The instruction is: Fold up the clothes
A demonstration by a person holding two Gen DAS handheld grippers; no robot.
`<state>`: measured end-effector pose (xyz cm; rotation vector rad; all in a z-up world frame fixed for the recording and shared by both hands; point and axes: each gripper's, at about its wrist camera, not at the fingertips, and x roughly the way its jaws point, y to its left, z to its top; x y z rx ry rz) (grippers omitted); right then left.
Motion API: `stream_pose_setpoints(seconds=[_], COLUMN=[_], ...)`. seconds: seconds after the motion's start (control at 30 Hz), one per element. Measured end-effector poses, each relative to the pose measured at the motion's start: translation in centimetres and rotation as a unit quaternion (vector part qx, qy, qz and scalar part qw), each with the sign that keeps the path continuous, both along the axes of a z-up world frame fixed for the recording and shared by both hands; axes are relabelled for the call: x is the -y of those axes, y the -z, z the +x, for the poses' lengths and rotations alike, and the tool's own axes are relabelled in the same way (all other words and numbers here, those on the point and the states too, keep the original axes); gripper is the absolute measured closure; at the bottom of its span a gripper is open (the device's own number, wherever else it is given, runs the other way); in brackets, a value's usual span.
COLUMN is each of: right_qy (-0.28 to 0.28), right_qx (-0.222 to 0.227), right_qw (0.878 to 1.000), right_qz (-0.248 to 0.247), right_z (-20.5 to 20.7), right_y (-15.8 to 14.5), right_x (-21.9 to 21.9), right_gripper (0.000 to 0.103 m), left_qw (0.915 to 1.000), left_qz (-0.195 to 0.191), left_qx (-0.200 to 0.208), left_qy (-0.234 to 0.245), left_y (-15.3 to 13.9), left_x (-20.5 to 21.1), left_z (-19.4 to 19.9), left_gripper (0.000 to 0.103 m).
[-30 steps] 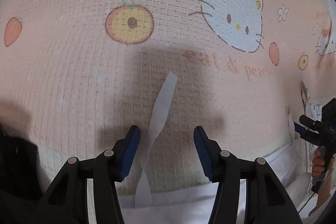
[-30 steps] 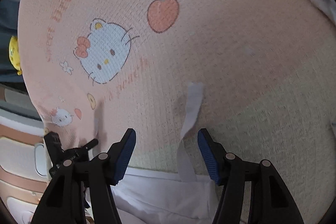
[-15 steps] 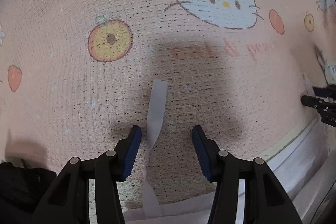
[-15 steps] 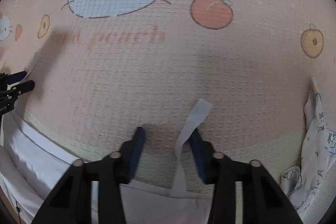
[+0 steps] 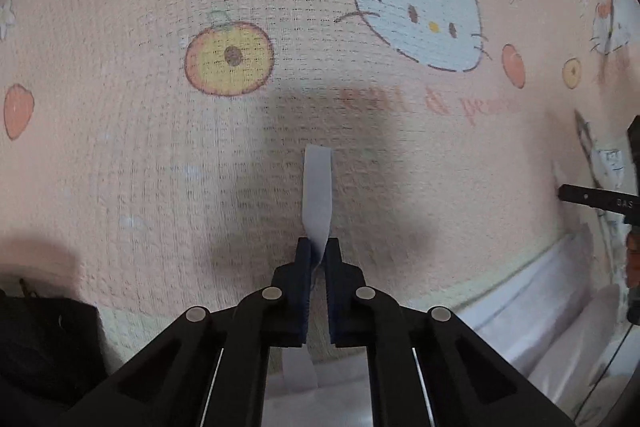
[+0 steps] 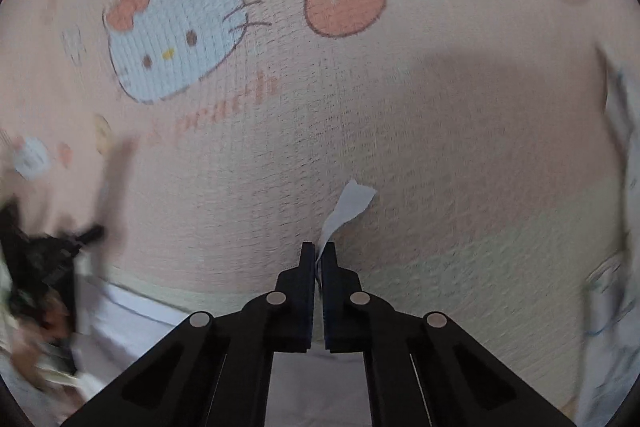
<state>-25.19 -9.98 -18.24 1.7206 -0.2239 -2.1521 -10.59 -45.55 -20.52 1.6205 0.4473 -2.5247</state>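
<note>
White garment (image 5: pixel 532 311) lies at the near edge of a pink cartoon-print blanket (image 5: pixel 160 155) — in the left view it runs from 6 to 4 o'clock. Each claw pinches one of its two thin white straps: left gripper (image 5: pixel 318 255) clamps the left strap (image 5: pixel 318 195), right gripper (image 6: pixel 319 255) the right strap (image 6: pixel 346 209). No fold shows; how much folding remains I cannot judge. A patterned cloth (image 6: pixel 616 287) lies at 3 o'clock in the right view; the room is hidden.
</note>
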Motion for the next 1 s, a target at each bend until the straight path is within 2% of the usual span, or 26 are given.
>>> stream_pose_setpoints(seconds=[0.1,0.23,0.33,0.4,0.47,0.57,0.77,0.9,1.0], right_qy=[0.017,0.034,0.03,0.016,0.007,-0.003,-0.019,-0.027,-0.035], right_qx=[0.022,0.067,0.067,0.063,0.078,0.086,0.099,0.106,0.123], right_qw=[0.997,0.984,0.982,0.979,0.974,0.972,0.962,0.964,0.968], right_qz=[-0.07,-0.159,-0.174,-0.192,-0.212,-0.217,-0.254,-0.242,-0.216], right_z=[0.4,0.9,1.7,2.1,2.4,2.9,4.3,5.3,6.0], right_y=[0.1,0.7,1.1,1.4,1.8,2.3,2.3,2.4,3.0], right_x=[-1.7,-3.2,-3.0,-3.0,-3.4,-3.6,-4.3,-5.3,-5.7], right_gripper=[0.102,0.102,0.102,0.102,0.102,0.102,0.102,0.102,0.101], left_qw=[0.9982,0.9916,0.9924,0.9886,0.9822,0.9763,0.9752,0.9742,0.974], left_qz=[0.057,0.126,0.119,0.144,0.177,0.198,0.206,0.203,0.204], left_qx=[-0.018,-0.027,-0.031,-0.043,-0.062,-0.086,-0.052,-0.032,-0.033], left_qy=[-0.007,-0.012,0.003,0.004,0.004,0.012,0.063,0.094,0.093], left_y=[0.2,-0.3,-1.4,-2.0,-2.8,-4.4,-6.0,-6.9,-6.8], left_x=[0.8,2.3,2.9,3.6,4.4,3.7,0.3,-1.5,-1.9], left_z=[1.3,2.0,2.7,3.0,3.5,3.2,0.9,-0.9,-0.9], left_gripper=[0.098,0.098,0.098,0.098,0.098,0.098,0.097,0.096,0.096])
